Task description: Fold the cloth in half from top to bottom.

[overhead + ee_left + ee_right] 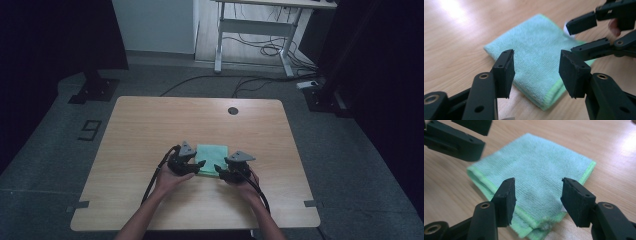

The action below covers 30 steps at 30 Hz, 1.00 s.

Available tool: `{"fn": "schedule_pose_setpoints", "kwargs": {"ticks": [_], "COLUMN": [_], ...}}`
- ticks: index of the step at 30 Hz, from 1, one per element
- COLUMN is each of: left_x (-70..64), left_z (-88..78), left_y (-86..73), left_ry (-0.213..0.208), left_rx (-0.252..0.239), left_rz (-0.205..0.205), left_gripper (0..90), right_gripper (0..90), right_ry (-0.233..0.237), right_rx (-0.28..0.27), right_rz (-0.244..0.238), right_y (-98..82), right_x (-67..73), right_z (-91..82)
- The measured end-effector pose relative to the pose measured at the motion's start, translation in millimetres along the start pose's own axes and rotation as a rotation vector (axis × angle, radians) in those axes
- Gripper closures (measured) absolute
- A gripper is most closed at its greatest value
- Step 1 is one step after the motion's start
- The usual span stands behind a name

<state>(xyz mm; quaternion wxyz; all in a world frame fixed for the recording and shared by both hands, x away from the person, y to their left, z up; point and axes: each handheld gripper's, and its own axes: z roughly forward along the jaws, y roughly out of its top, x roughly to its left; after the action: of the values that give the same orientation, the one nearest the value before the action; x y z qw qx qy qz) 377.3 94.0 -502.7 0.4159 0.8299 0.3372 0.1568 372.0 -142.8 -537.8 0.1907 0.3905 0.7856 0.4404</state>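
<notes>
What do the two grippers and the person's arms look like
Both grippers, left gripper and right gripper, are black, with flat rectangular fingers on pivoted links with metal-ringed holes. Each carries a grey three-cornered plate and trails a black cable. The forearms are bare, no sleeves.

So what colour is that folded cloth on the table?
The cloth is pale mint green with a brighter green stitched edge, clearest in the right gripper view.

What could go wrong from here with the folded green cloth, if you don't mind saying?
1. The folded mint-green terry cloth lies in stacked layers, so either open pair might pinch only the top layer and the fold could come apart.
2. The left tongs and right tongs sit close together over the cloth and could bump each other.
3. The smooth light wooden table might let the cloth slide.
</notes>
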Motion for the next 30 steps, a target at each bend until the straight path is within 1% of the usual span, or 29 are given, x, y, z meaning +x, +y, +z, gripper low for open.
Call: {"fn": "schedule_pose_setpoints", "kwargs": {"ticks": [2,4,5,7,9,12,17,22,25,27,29,30], "left_x": [-2.8,-4.9,-6.1,-7.1,-6.9,-7.1,-10.6,-14.7,-15.9,-17.0,-17.7,-18.1], "left_z": [-8.0,-14.8,-17.3,-21.3,-24.7,-30.9,-43.2,-52.3,-57.1,-59.9,-63.3,-65.1], "left_y": [-3.7,-9.0,-11.6,-16.0,-19.1,-23.1,-33.1,-46.8,-55.3,-60.7,-66.9,-70.3], "left_ry": [0.021,0.018,0.023,0.029,0.031,0.028,0.017,0.044,0.047,0.055,0.065,0.069], "left_rx": [-0.008,-0.018,-0.018,-0.018,-0.016,-0.026,-0.040,-0.019,-0.005,0.008,0.012,0.012], "left_rz": [-0.014,-0.027,-0.027,-0.024,-0.025,-0.034,-0.042,-0.023,-0.022,-0.018,-0.021,-0.022], "left_gripper": [44.6,44.1,43.9,43.4,42.8,42.3,41.9,41.5,41.2,40.9,40.6,40.4], "right_gripper": [42.7,42.4,42.4,42.4,42.3,42.0,41.9,41.7,41.7,41.6,41.4,41.5], "right_ry": [0.001,0.001,0.008,0.011,0.014,0.018,0.014,0.012,0.009,-0.002,-0.028,-0.035], "right_rx": [-0.005,-0.013,-0.018,-0.026,-0.027,-0.031,-0.044,-0.053,-0.066,-0.062,-0.053,-0.056], "right_rz": [0.003,0.014,0.023,0.025,0.027,0.039,0.032,0.038,0.060,0.057,0.041,0.044], "right_y": [0.1,-0.2,-0.5,-1.8,-3.4,-6.3,-14.0,-25.9,-35.6,-42.8,-48.9,-51.9], "right_x": [2.7,4.4,5.1,6.5,7.3,7.0,6.4,3.6,0.0,-2.6,-5.6,-7.6], "right_z": [-5.0,-9.7,-11.6,-15.0,-17.7,-21.8,-32.8,-45.9,-55.8,-61.9,-68.7,-72.8]}}
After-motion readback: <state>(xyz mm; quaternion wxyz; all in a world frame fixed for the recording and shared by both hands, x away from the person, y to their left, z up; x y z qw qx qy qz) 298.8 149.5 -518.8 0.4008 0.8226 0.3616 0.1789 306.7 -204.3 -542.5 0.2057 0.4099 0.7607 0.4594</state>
